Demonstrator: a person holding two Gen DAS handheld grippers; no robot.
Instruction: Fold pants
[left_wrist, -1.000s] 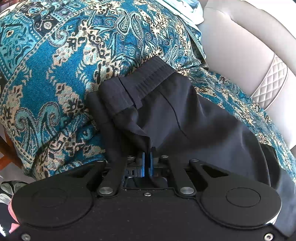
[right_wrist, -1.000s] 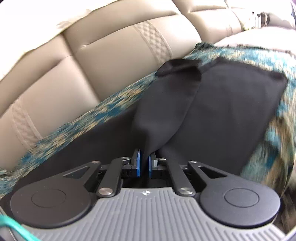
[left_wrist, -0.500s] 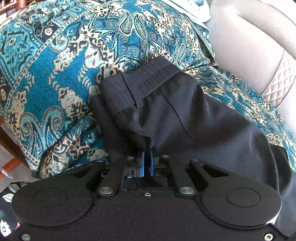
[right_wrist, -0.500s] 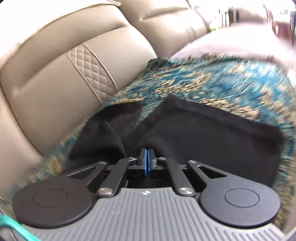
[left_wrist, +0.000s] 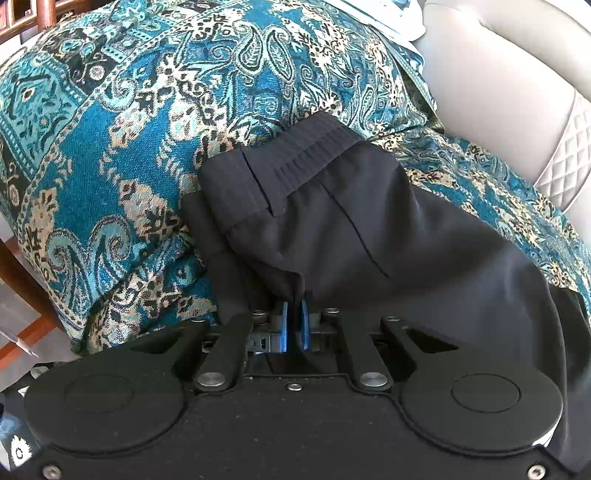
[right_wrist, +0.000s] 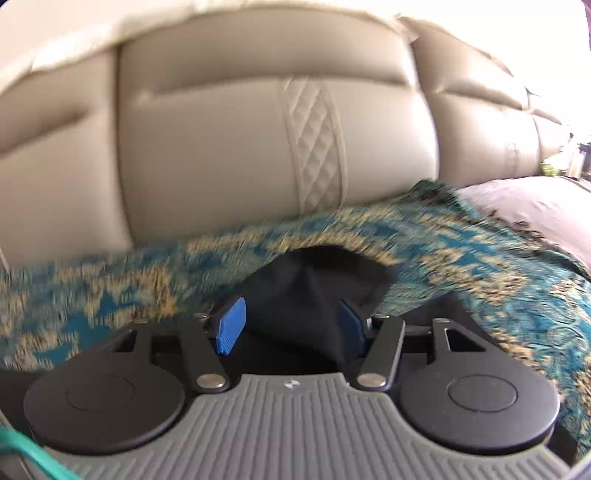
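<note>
1. Left wrist view, left side of frame: teal paisley throw (left_wrist: 122, 155) covers the sofa seat and acts as the folding surface. Wooden furniture edge (left_wrist: 26, 22) in the upper left corner; not involved.
2. Centre of frame: black pants (left_wrist: 369, 236) lie on the throw, waistband (left_wrist: 306, 147) towards the upper middle, fabric already doubled with a lower layer sticking out at the left edge. Looks like a lengthwise fold is in place.
3. Lower centre: left hand-held gripper (left_wrist: 293, 325) is clenched on a pinch of pants fabric near the waist end, blue pads (left_wrist: 283, 326) nearly together with cloth between them. My read: it anchors that end so the stack doesn't shift while the other end gets laid over.
4. Right of frame: beige leather sofa back (left_wrist: 517, 96); pants run off to the lower right.
5. Right wrist view, left to upper centre: same sofa back (right_wrist: 240, 147), throw (right_wrist: 110, 280) below it, motion-blurred.
6. Centre: right hand-held gripper (right_wrist: 291, 325) is released, pads spread wide. A bunched hump of pants (right_wrist: 314, 288) sits between them, not pinched; whether a pad grazes it I can't tell.
7. Judgement: that end looks just set down; the hump needs flattening or the fold ends up lumpy.
</note>
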